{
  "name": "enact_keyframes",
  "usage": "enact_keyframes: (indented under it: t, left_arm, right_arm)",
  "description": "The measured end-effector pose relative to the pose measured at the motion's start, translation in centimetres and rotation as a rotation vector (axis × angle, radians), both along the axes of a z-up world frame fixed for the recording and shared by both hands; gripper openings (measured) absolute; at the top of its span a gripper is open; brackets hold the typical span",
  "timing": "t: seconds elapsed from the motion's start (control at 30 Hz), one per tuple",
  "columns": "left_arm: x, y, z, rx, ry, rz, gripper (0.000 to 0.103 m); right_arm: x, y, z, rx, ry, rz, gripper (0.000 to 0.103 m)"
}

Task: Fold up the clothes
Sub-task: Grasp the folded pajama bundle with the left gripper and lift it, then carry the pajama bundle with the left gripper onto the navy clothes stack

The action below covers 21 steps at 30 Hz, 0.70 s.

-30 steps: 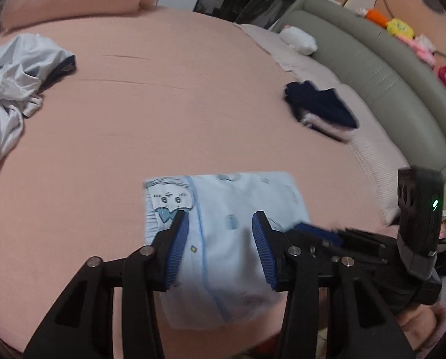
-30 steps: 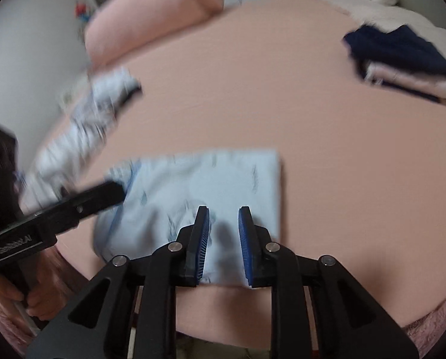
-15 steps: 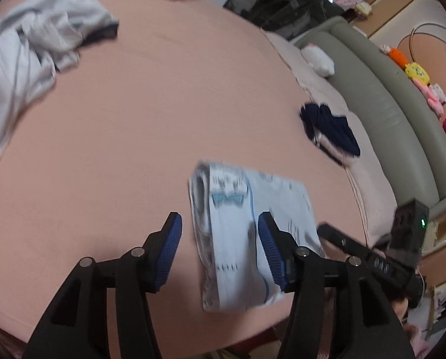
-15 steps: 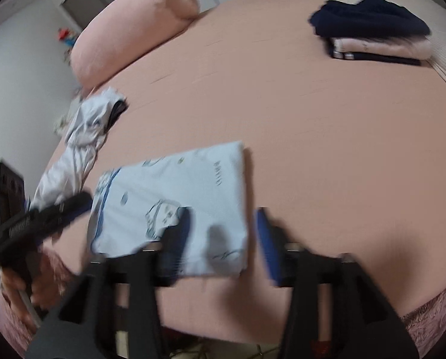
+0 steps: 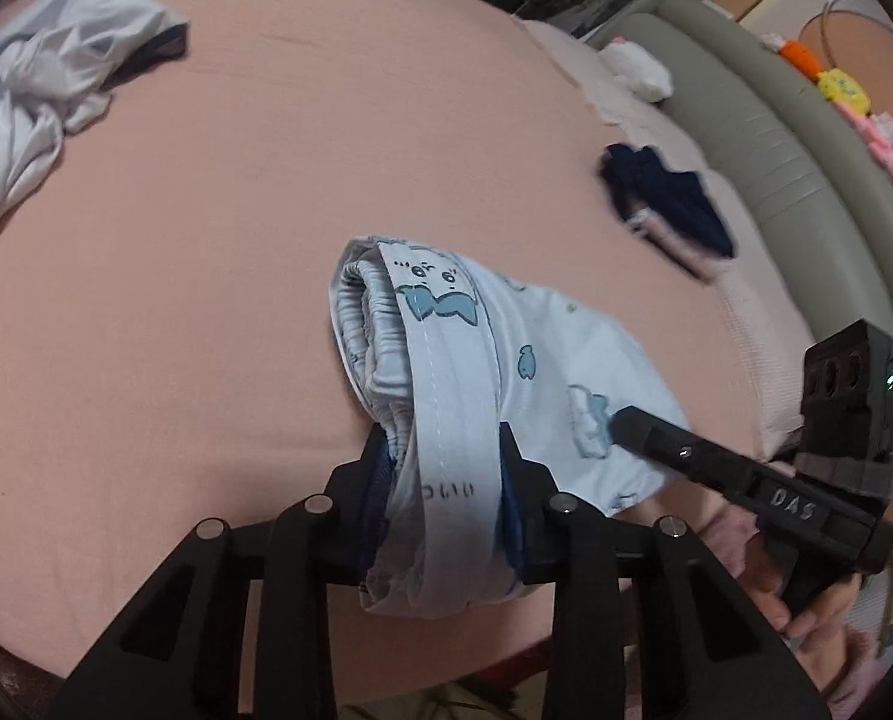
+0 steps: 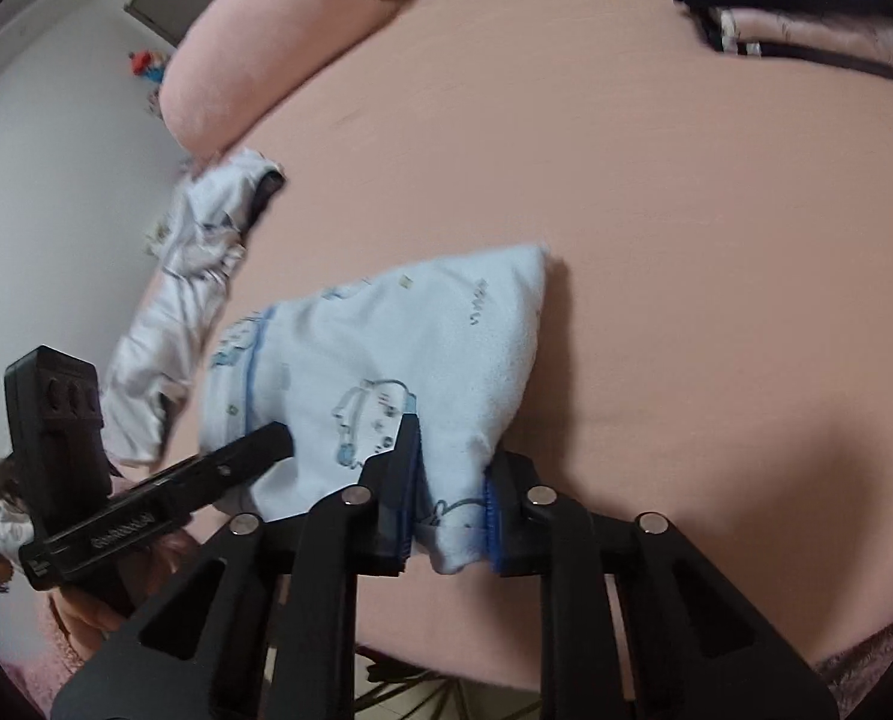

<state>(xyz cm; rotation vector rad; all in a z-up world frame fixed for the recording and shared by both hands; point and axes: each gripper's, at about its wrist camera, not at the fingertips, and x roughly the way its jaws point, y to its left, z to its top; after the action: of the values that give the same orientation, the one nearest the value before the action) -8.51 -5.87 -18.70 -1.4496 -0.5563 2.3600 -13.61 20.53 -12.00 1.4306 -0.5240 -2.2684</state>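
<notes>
From the left wrist camera, we see our left gripper [image 5: 443, 480], whose jaws have just been closing, clamped on the near end of a folded light-blue printed garment [image 5: 542, 372] lying at the near edge of a pink bed [image 5: 266, 192]. Our right gripper [image 5: 617, 423] reaches in from the right, its tip against the same garment. A crumpled white garment [image 5: 32, 90] lies far left; a folded navy stack [image 5: 662, 198] sits far right.

From the right wrist camera, our right gripper [image 6: 449, 489], jaws just closed in, pinches the light-blue garment's [image 6: 422, 336] near edge. A pink pillow [image 6: 278, 42] lies beyond.
</notes>
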Motion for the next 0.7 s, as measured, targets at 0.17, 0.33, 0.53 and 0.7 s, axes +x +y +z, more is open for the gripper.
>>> enact_keyframes:
  t: [0.17, 0.33, 0.53, 0.7]
  left_arm:
    - [-2.3, 3.5, 3.8, 0.021, 0.053, -0.059, 0.033]
    - [-8.8, 11.0, 7.7, 0.070, 0.114, -0.160, 0.033]
    - [-17.7, 20.5, 11.7, 0.102, 0.192, -0.243, 0.033]
    - [-24.3, 26.5, 11.4, 0.136, 0.183, -0.245, 0.033]
  right_arm:
    - [-0.5, 3.2, 4.1, -0.001, 0.059, -0.038, 0.016]
    - [-3.9, 8.8, 8.7, 0.056, 0.119, -0.093, 0.016]
    - [-10.8, 17.7, 14.0, 0.134, 0.187, -0.187, 0.016]
    - [-16.7, 24.1, 14.5, 0.170, 0.190, -0.246, 0.017]
